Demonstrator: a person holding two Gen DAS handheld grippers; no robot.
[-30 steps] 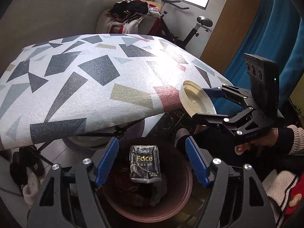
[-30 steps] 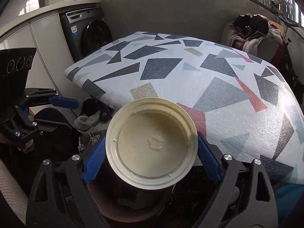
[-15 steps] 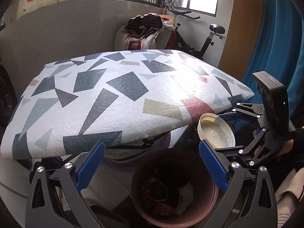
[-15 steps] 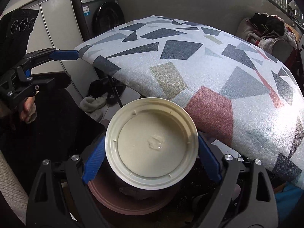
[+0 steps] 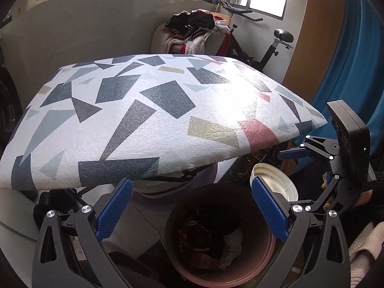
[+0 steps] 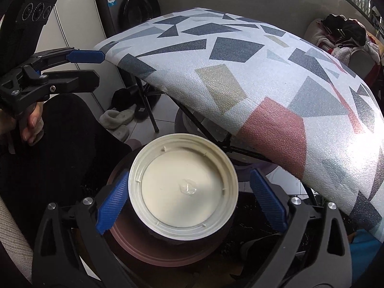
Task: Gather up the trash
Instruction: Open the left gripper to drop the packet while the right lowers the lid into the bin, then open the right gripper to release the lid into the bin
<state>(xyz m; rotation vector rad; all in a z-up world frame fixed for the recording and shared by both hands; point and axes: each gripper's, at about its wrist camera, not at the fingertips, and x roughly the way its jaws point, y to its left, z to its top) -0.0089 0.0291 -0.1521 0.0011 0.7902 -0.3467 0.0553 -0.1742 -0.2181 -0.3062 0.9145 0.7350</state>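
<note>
Patterned table (image 5: 148,120) above a pink bin (image 5: 223,237). Left gripper (image 5: 192,211): fingers spread, empty. Right gripper (image 6: 189,201): fingers parted; the cream lid (image 6: 183,188) over the bin touches one pad only. Only the left view shows the bin's trash (image 5: 211,240).

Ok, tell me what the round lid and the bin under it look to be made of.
Round lid: looks like cream moulded plastic, dull sheen, with a centre moulding nub and small rim tabs. Bin: probably plastic too, smooth brownish-pink rim, dark inside; the look doesn't settle it.
</note>
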